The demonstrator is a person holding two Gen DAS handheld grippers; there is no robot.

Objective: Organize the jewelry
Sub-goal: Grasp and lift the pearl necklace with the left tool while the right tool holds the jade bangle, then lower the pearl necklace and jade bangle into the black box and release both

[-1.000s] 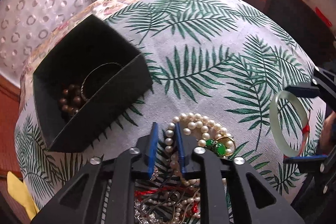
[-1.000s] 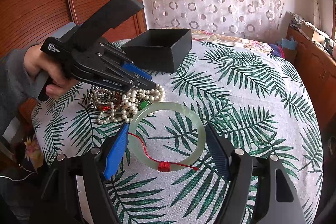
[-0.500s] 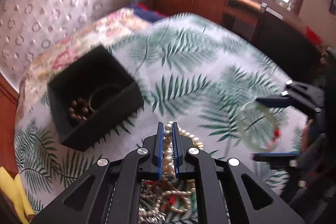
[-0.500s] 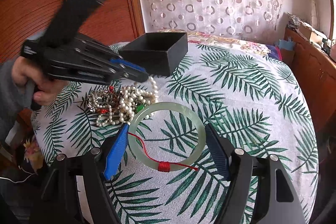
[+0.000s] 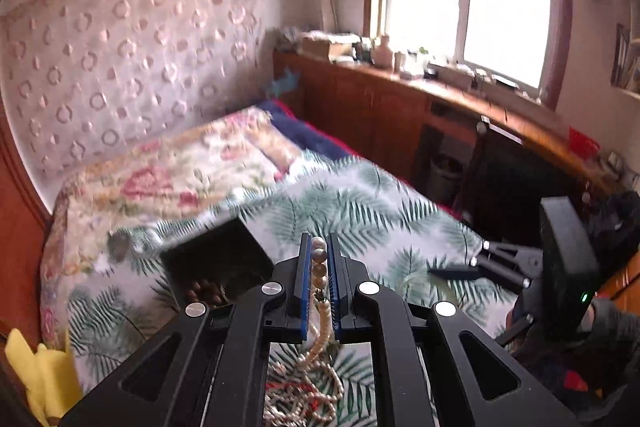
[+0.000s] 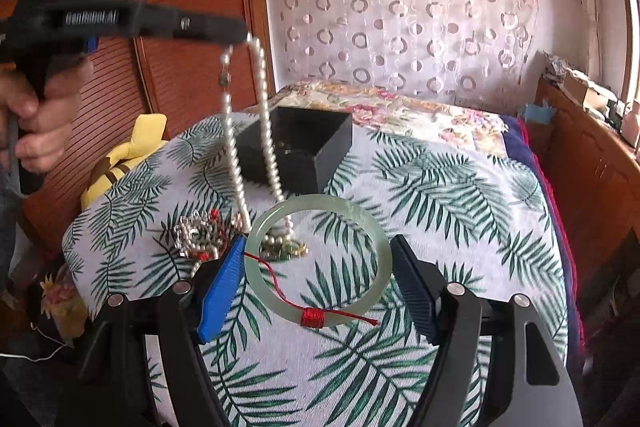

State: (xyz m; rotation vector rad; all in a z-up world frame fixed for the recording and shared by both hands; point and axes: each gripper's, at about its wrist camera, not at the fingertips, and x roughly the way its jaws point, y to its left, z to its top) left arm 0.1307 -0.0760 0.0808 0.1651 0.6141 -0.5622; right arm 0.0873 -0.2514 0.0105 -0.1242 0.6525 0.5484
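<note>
My left gripper [image 5: 319, 259] is shut on a pearl necklace [image 5: 320, 307] and holds it high above the table; it also shows in the right wrist view [image 6: 236, 31], with the necklace [image 6: 264, 115] hanging in two strands down to a jewelry pile [image 6: 204, 235]. My right gripper [image 6: 316, 271] holds a pale green jade bangle [image 6: 320, 259] with a red thread between its fingers, above the palm-leaf cloth [image 6: 440, 195]. A black box [image 6: 296, 147] with brown beads [image 5: 204, 293] inside stands behind the necklace.
A yellow soft toy [image 6: 128, 155] lies at the table's left edge. A floral cloth [image 6: 400, 111] covers the far end. A wooden cabinet [image 6: 592, 155] runs along the right. A wooden panel [image 6: 180, 75] stands at left.
My left gripper closed on the pearl necklace and lifted it high off the pile, strands now hanging. My right gripper stays in place with the bangle.
</note>
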